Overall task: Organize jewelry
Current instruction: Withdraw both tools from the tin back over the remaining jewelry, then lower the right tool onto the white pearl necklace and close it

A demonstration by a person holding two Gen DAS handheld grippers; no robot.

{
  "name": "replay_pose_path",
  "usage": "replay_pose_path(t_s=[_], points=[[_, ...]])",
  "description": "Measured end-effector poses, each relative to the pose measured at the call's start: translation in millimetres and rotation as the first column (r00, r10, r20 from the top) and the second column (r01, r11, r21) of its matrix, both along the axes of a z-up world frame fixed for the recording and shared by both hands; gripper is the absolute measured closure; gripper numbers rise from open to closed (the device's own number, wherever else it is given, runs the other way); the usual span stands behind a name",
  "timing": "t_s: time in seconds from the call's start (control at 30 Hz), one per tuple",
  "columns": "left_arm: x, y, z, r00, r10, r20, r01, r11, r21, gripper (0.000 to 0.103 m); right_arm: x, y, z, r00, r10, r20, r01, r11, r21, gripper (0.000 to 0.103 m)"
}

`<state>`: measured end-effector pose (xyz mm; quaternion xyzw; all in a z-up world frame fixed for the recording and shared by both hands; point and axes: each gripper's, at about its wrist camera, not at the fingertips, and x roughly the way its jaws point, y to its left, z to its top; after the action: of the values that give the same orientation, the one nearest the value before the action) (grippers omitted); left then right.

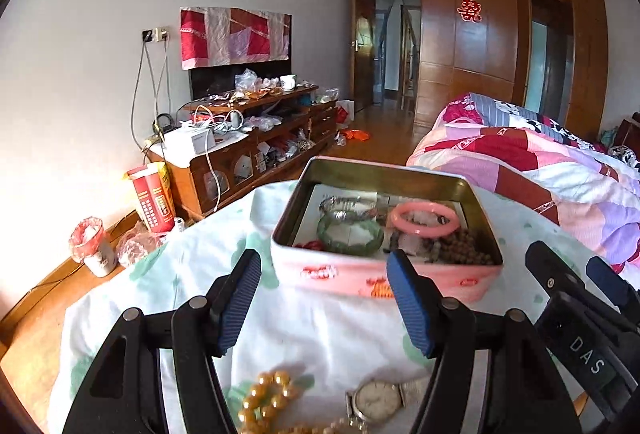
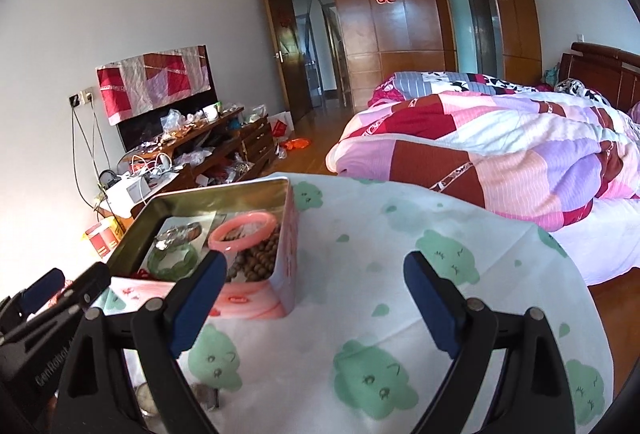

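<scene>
Both grippers, left (image 1: pixel 324 298) and right (image 2: pixel 316 300), spread wide and empty; tin (image 1: pixel 384 274) of bangles ahead of the left fingers, watch (image 1: pixel 378 400) and yellow beads (image 1: pixel 266 394) beneath them, where a shallow pinch may snag the cloth (image 1: pixel 312 330).

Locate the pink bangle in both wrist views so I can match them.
Left wrist view: the pink bangle lies inside the open tin, toward its far right, above the brown beads.
Right wrist view: the pink bangle sits left of centre, in the tin's right half, just beyond the right gripper's left finger.
Shared landmark: the green bangle lies left of it in both.
</scene>
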<state>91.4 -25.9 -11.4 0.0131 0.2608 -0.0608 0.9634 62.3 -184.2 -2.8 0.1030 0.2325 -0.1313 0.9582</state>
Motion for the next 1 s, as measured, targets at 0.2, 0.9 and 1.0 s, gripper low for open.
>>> replay_pose_path(t_s=[0.2,0.9,1.0], points=[[-13,4,-9,0.998,0.06,0.004,-0.061,0.998,0.028,0.037,-7,9,0,1.0,0.024,0.004,-0.024,0.999,-0.029,0.011],[-35,17,-10,0.998,0.051,-0.025,-0.051,0.999,0.005,0.037,-25,25,-2,0.998,0.071,0.001,-0.07,0.995,-0.067,0.011],[-39,22,-8,0.999,0.035,-0.038,-0.035,0.999,-0.022,0.037,-27,26,-2,0.997,0.075,0.002,-0.075,0.995,-0.066,0.011]])
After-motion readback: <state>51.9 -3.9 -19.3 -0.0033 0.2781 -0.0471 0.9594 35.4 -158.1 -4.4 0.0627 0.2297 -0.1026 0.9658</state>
